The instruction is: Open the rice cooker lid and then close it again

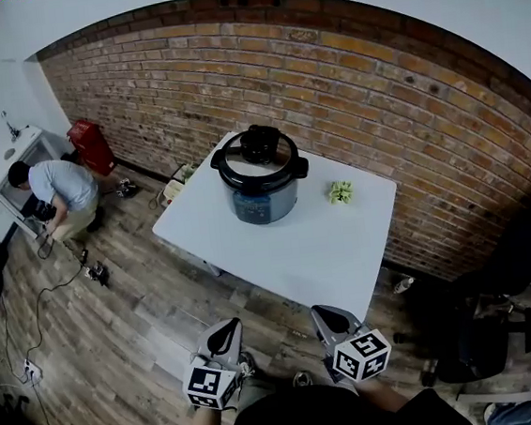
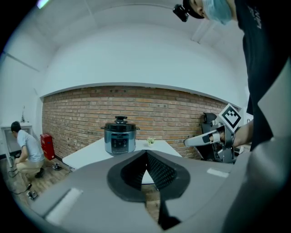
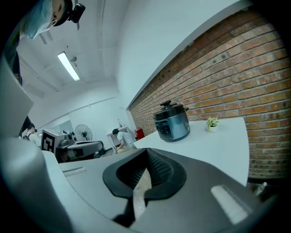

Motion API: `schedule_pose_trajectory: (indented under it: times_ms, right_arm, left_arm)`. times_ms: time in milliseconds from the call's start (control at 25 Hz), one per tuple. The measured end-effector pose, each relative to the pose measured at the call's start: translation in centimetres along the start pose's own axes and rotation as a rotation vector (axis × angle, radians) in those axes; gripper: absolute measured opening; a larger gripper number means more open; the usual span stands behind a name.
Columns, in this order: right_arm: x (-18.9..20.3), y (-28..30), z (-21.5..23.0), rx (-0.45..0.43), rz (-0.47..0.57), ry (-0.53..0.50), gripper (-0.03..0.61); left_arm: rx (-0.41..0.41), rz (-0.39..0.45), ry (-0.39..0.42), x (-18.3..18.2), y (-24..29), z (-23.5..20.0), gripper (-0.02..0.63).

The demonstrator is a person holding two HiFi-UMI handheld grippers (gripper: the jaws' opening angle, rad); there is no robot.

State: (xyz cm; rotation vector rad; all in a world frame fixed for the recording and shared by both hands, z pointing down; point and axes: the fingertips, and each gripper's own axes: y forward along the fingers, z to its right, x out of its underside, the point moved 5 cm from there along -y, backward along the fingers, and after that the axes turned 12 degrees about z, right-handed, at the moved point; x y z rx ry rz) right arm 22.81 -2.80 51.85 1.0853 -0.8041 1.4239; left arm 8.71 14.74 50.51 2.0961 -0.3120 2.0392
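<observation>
The rice cooker stands toward the far side of the white table, its control panel facing the person, and its black lid sits down flat on the pot with the knob on top. That closed lid fits two stages equally well: a cooker waiting to be opened, or one that has been opened and shut again, and nothing on the table tells them apart. A small potted plant stands to the cooker's right, apart from it. Both grippers are held low near the person's body, short of the table's near edge and well away from the cooker. The left gripper has its jaws pressed together on nothing, and the right gripper is likewise closed and empty.
</observation>
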Motion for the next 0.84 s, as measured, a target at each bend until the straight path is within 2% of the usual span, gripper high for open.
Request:
schedule_pose_trajectory:
  times_ms: [840]
  right_arm:
    - [-0.2,-0.9,0.1,-0.025,0.020,-0.013,0.005]
  left_arm:
    - [-0.044,0.017,0.022,-0.2,-0.9,1.4,0.002]
